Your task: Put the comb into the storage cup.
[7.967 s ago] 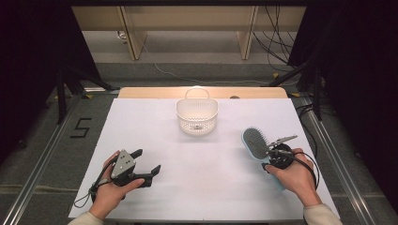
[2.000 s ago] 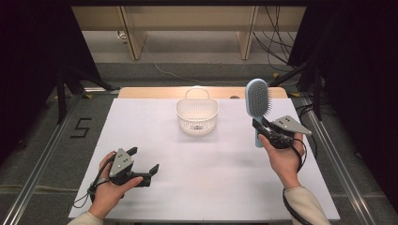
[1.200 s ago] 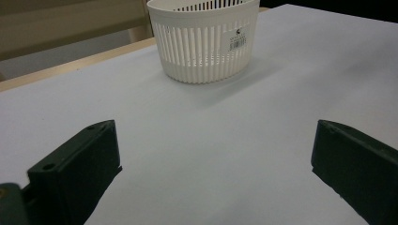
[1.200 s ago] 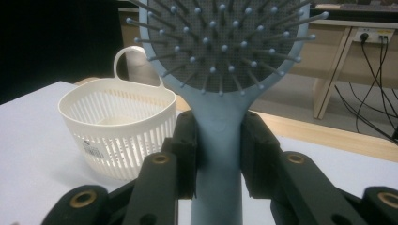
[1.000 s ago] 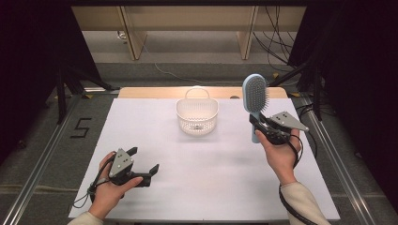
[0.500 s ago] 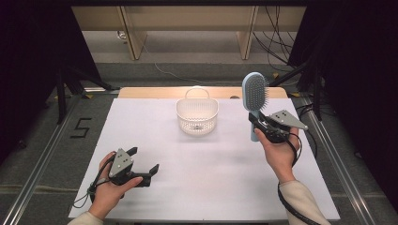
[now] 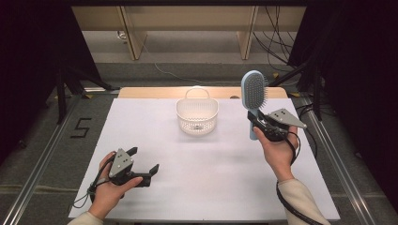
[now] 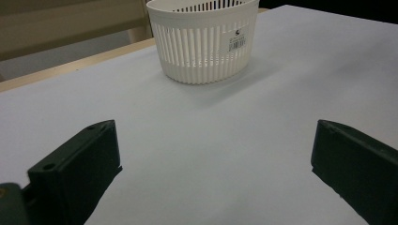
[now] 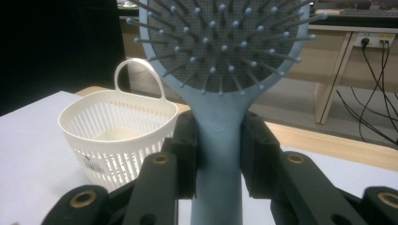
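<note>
A light blue hairbrush [image 7: 254, 96] with grey bristles stands upright in the air at the right, head up. My right gripper [image 7: 259, 125] is shut on its handle; in the right gripper view the black pads [image 9: 187, 154] press both sides of the hairbrush [image 9: 220, 93] neck. A white slatted basket [image 7: 197, 115] with a loop handle sits at the table's far middle, to the left of the brush and empty as far as I can see. My left gripper [image 7: 143, 161] rests low at the near left, jaws wide apart with only bare table between them, facing the basket [image 8: 202, 40].
The white table top [image 7: 206, 173] spans the view, with a wooden strip along its far edge. Metal rails run along both sides, and cables lie on the floor beyond the far right corner. A floor mark "5" [image 7: 80, 127] lies left of the table.
Over the last second nothing has visibly moved. Earlier, the right gripper lifted the hairbrush from the table at the right and turned it upright.
</note>
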`<move>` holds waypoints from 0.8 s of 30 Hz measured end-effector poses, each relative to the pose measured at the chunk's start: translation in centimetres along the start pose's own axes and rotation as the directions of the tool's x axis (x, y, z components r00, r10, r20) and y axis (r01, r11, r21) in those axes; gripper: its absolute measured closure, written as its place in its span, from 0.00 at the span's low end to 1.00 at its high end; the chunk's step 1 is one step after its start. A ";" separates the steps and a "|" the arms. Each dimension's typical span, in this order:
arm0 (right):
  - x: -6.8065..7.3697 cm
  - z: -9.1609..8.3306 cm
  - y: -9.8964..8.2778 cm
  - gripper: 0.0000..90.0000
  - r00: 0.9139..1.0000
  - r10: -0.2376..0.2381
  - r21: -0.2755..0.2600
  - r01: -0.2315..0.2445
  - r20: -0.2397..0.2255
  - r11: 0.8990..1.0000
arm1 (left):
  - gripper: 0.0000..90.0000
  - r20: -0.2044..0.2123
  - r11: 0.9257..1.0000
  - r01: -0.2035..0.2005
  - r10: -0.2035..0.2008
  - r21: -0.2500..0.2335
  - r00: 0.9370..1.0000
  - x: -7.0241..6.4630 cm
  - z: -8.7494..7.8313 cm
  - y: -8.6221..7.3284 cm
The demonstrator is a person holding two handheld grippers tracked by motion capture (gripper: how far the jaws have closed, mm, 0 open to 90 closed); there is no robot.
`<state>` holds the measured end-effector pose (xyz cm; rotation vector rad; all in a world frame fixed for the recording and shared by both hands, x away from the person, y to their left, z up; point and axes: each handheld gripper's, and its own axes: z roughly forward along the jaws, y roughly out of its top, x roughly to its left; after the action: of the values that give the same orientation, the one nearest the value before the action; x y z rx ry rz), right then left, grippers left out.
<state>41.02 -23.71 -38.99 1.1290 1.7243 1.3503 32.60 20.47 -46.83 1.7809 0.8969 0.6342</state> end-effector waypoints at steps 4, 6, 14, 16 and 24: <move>0.0 0.1 0.1 0.78 1.000 0.002 -0.003 -0.002 -0.001 1.000 | 0.01 -0.001 1.000 0.000 0.000 -0.001 1.000 0.0 0.0 0.0; 0.0 0.1 0.1 0.78 1.000 0.003 -0.004 -0.003 -0.001 1.000 | 0.01 0.000 1.000 0.000 0.000 -0.001 1.000 0.0 0.0 0.0; 0.0 0.3 0.3 0.78 1.000 0.006 -0.008 -0.006 -0.002 1.000 | 0.01 0.000 1.000 0.000 0.000 -0.001 1.000 0.0 0.0 0.0; 0.0 0.3 0.3 0.78 1.000 0.008 -0.008 -0.008 -0.001 1.000 | 0.01 0.000 1.000 0.000 0.000 -0.001 1.000 0.0 0.0 0.0; 0.1 0.5 0.4 0.78 1.000 0.009 -0.014 -0.009 -0.002 1.000 | 0.01 0.001 1.000 0.001 -0.001 0.000 1.000 0.0 0.0 0.0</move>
<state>41.54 -23.39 -38.77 1.1293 1.7107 1.3666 32.62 20.47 -46.84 1.7803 0.8964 0.6327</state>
